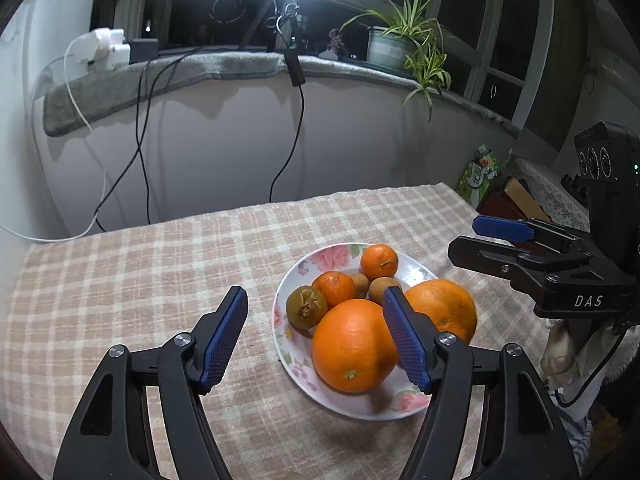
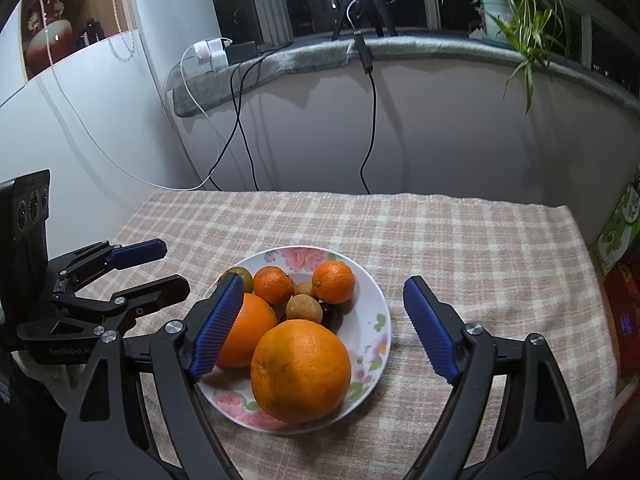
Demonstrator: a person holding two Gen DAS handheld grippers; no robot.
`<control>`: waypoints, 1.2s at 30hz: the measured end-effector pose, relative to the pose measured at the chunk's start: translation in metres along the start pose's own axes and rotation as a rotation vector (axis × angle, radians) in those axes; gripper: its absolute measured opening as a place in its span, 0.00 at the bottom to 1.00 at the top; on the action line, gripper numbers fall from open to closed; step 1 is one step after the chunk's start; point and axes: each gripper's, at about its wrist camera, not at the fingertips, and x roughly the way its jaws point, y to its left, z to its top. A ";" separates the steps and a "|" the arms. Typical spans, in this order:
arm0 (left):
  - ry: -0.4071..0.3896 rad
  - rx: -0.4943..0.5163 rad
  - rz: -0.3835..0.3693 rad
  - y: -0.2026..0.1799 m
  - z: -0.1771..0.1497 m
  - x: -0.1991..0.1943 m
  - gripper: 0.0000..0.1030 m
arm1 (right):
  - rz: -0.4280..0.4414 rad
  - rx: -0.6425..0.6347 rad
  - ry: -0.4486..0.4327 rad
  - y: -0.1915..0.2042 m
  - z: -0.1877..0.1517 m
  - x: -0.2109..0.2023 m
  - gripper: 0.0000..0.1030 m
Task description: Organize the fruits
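Note:
A white floral plate (image 1: 294, 276) (image 2: 372, 308) on the checked tablecloth holds two big oranges (image 1: 354, 346) (image 2: 300, 370), two small tangerines (image 1: 379, 261) (image 2: 334, 281), a green-brown fruit (image 1: 304, 306), small brown longans (image 2: 304, 307) and a dark fruit (image 2: 332, 316). My left gripper (image 1: 316, 332) is open and empty, above the plate's left edge; it also shows at the left of the right wrist view (image 2: 168, 268). My right gripper (image 2: 324, 328) is open and empty over the plate; it shows at the right of the left wrist view (image 1: 468, 240).
The checked tablecloth (image 1: 140, 272) covers the table. Cables (image 1: 140, 148) hang down the wall behind. A grey-padded window sill carries a potted plant (image 1: 394, 46). Green and red boxes (image 2: 618, 240) stand at the table's right edge.

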 end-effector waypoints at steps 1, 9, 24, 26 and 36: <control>-0.006 0.002 0.007 -0.002 -0.001 -0.002 0.68 | -0.004 -0.007 -0.004 0.001 0.000 -0.002 0.82; -0.043 0.026 0.017 -0.016 -0.005 -0.022 0.68 | -0.038 -0.036 -0.070 0.007 -0.008 -0.030 0.93; -0.080 0.032 0.045 -0.028 -0.008 -0.037 0.74 | -0.107 -0.043 -0.127 0.007 -0.028 -0.059 0.93; -0.084 0.024 0.053 -0.027 -0.008 -0.038 0.75 | -0.106 -0.041 -0.126 0.007 -0.028 -0.058 0.93; -0.090 0.026 0.071 -0.027 -0.007 -0.041 0.79 | -0.104 -0.037 -0.113 0.006 -0.029 -0.053 0.93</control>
